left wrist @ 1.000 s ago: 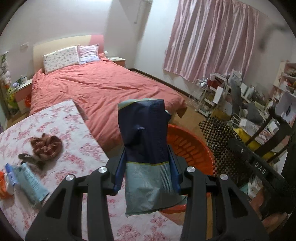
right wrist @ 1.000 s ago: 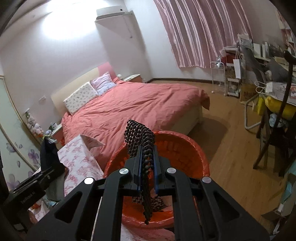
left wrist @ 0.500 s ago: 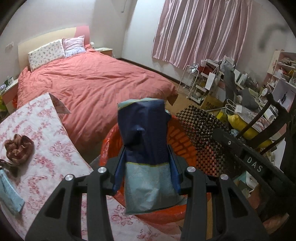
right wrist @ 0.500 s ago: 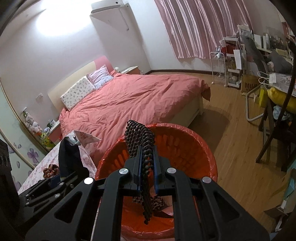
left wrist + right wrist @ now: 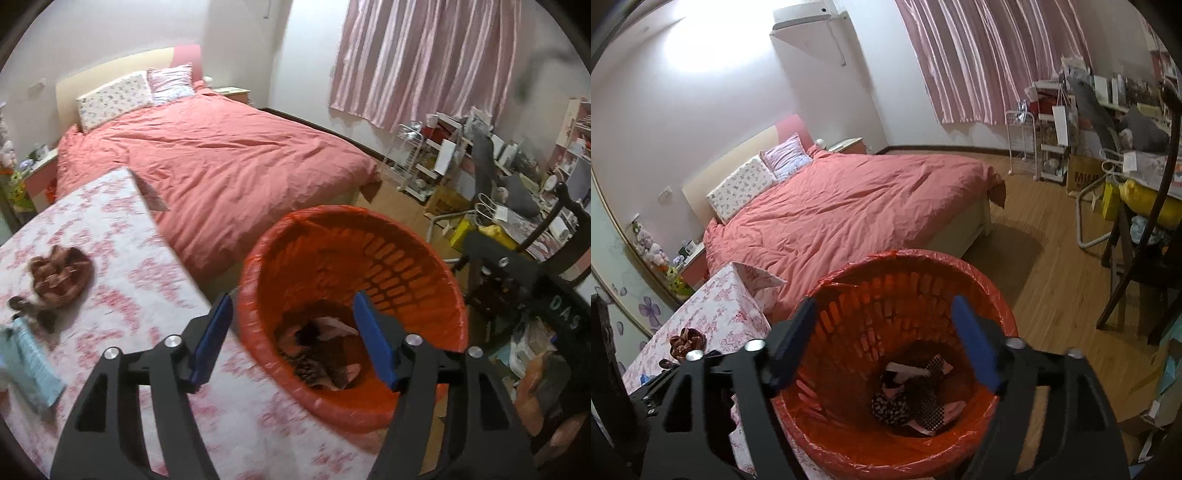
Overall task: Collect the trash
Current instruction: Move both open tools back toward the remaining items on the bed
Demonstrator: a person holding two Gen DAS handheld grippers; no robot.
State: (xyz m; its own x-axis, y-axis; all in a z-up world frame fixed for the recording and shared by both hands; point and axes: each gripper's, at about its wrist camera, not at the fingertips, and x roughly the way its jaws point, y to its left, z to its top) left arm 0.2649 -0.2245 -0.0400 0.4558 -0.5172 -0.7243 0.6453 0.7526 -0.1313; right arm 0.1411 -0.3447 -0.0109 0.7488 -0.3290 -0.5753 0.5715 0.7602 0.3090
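Orange basket (image 5: 993,295), lined with a red bag, stands beside the flowered table (image 5: 122,258) — wrappers (image 5: 912,398) lie heaped at its bottom. Left gripper (image 5: 291,336) and right gripper (image 5: 882,339) hang above it, jaws just sprung wide — nothing between them.

My hand-held gripper (image 5: 291,339) is matt black plastic with smooth blue pads (image 5: 212,338), poised over a slotted orange plastic basket (image 5: 993,295) lined with glossy film, beside a table (image 5: 122,266) under flowered cloth, a bed (image 5: 849,206) in rumpled salmon cloth and a wood-look floor (image 5: 1056,280).
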